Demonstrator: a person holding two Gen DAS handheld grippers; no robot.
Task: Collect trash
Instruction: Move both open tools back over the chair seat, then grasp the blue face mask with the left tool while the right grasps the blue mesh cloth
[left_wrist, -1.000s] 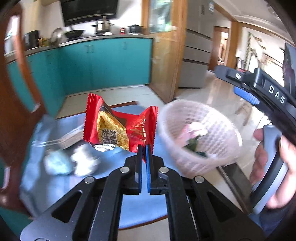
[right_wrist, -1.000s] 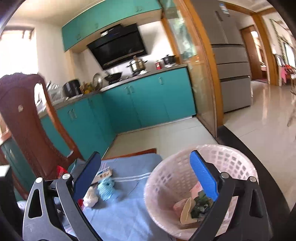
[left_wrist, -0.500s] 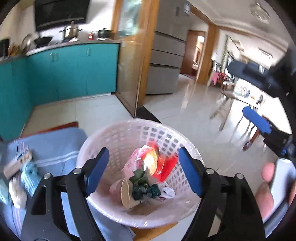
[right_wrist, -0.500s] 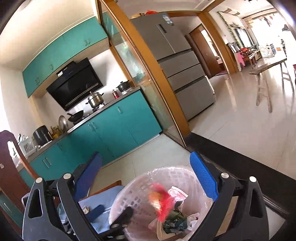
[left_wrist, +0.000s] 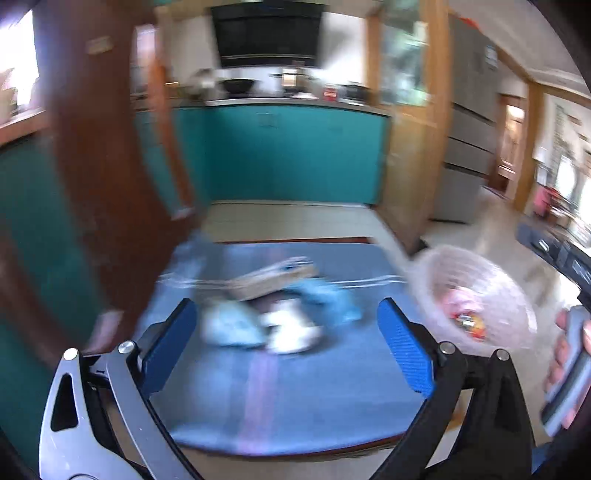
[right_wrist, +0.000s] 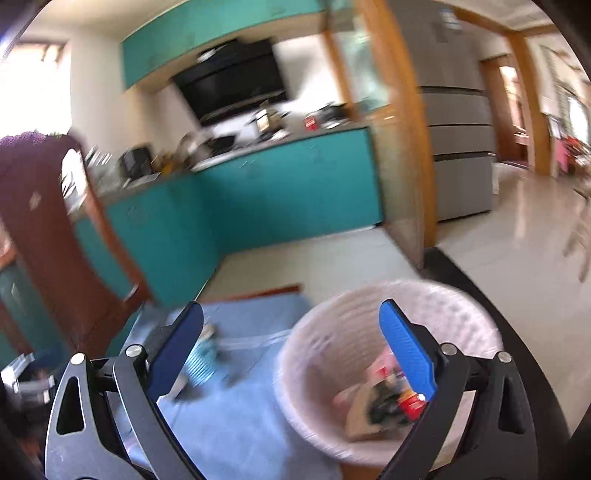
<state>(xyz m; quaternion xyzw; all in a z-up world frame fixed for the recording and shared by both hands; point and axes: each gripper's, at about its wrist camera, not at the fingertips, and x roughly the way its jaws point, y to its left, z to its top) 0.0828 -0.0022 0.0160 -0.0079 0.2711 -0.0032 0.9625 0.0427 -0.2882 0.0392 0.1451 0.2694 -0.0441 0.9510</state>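
My left gripper (left_wrist: 286, 350) is open and empty, facing a blurred pile of trash on the blue cloth (left_wrist: 280, 398): a light blue wad (left_wrist: 231, 326), a white crumpled piece (left_wrist: 291, 330), a blue wad (left_wrist: 327, 299) and a flat carton (left_wrist: 275, 278). The white mesh basket (left_wrist: 443, 273) stands at the right with the red wrapper (left_wrist: 467, 326) inside. My right gripper (right_wrist: 291, 358) is open and empty above the basket's (right_wrist: 306, 350) near side. The basket holds the red wrapper (right_wrist: 410, 400) and other scraps. A light blue wad (right_wrist: 201, 363) lies left of it.
A dark wooden chair back (left_wrist: 99, 177) rises at the left of the cloth. Teal cabinets (left_wrist: 295, 155) and tiled floor lie beyond. The hand on the right gripper's handle (left_wrist: 569, 354) shows at the right edge. The cloth's front edge (left_wrist: 295, 448) is near.
My left gripper dropped the red wrapper into the basket, opened, and swung back left to the trash pile. My right gripper stayed open and tilted down toward the basket.
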